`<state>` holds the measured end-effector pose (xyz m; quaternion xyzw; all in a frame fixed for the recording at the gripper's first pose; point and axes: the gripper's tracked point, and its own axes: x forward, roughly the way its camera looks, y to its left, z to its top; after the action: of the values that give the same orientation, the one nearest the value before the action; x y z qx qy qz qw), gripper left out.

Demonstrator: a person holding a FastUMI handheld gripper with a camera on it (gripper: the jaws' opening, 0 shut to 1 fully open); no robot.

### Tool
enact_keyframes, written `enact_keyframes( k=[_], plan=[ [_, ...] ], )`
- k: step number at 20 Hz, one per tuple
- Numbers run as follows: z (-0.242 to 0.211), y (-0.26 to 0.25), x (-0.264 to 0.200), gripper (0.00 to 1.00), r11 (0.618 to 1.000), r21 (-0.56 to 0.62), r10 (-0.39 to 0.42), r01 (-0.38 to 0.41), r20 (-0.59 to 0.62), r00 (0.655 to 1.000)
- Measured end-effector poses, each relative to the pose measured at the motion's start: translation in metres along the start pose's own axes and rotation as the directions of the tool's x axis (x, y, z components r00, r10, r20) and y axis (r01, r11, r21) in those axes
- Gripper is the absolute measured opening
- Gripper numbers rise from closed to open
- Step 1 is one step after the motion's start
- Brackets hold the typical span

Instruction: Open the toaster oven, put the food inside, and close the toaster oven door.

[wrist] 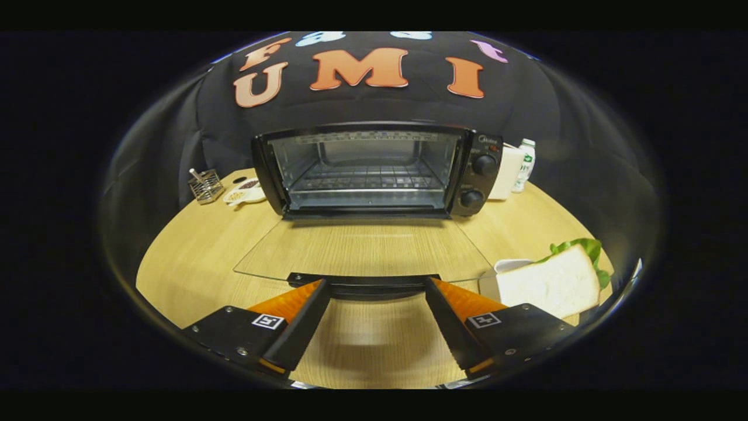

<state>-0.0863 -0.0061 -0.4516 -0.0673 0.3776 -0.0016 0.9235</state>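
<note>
The gripper (374,292) has its black, orange-faced fingers spread apart, tips just short of the black handle (363,282) of the glass door (365,250) lying flat. Beyond stands the boxy toaster oven (380,169), wire rack inside. The sandwich (555,280), white bread with lettuce, sits just right of the fingers on the wooden table (193,263).

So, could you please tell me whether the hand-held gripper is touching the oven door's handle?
Cannot tell. In the gripper view, the open hand-held gripper has its fingertips right at the door handle, but no plain gap or contact shows.
</note>
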Motion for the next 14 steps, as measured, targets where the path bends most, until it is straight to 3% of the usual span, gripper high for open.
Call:
enact_keyframes(
  k=[7, 14],
  plan=[
    [-0.013, -0.002, 0.002, 0.98, 1.000, -0.003, -0.001, 0.001, -0.030, 1.000],
    [0.024, -0.036, -0.033, 0.99, 0.999, 0.045, 0.012, -0.011, -0.007, 1.000]
  ],
)
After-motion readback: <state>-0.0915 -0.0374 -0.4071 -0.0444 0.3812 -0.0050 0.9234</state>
